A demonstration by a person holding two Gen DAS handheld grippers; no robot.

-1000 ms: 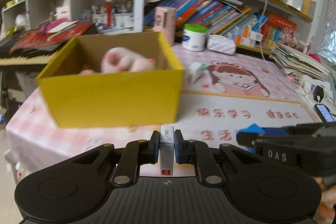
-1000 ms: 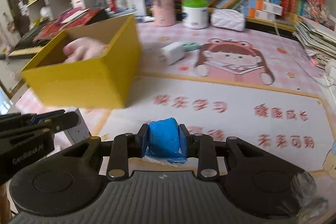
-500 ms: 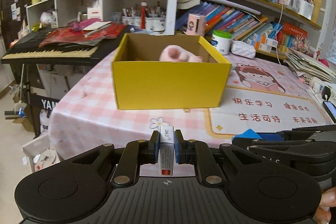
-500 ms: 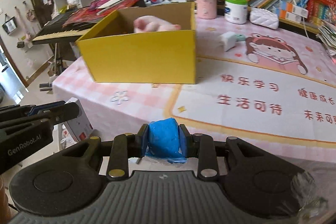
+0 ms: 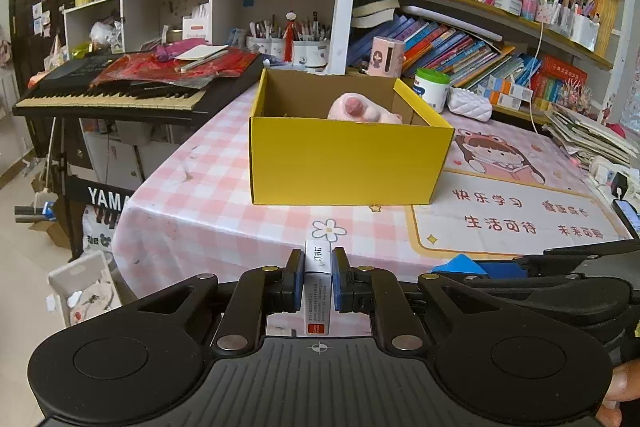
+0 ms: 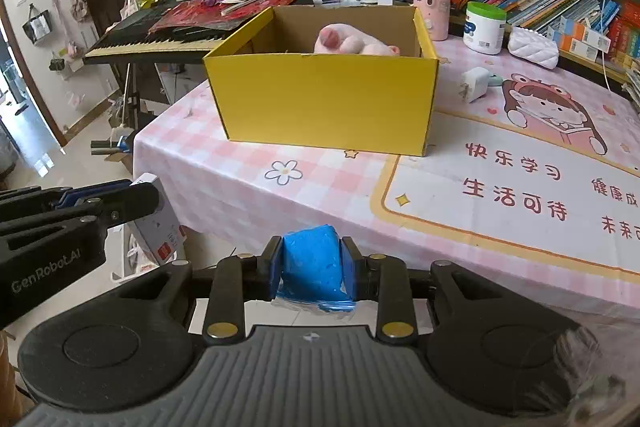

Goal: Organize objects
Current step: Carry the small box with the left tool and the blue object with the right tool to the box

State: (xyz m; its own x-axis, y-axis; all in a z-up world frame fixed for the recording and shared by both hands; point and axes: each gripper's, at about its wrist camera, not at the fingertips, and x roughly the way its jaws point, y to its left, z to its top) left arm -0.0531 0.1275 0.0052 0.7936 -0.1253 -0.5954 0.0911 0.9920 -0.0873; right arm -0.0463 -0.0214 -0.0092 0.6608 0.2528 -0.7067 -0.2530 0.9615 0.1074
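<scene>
My left tongs were clamped on a small white staple box, its narrow faces pressed between the blue pads, the box standing on end with a red mark at its lower end. My right tongs were closed tight around a blue lump wrapped in clear film, which filled the gap between the pads. Both pairs hung off the near edge of the worktop, which wore a pink checked cloth; in the left wrist view the right tongs showed at 3 o'clock, and in the right wrist view the left tongs reached in from 9 o'clock with the staple box in their grip. Straight ahead at 12 o'clock stood an open yellow cardboard box on the cloth, well apart from both loads, with a pink soft toy lying inside toward its far right corner. Beyond the box at 1 o'clock were a pink cylinder, a white jar with a green lid and a white quilted pouch; a white charger plug lay just right of the box. A keyboard sat at 10 o'clock beside the worktop, and bookshelves filled the background.
</scene>
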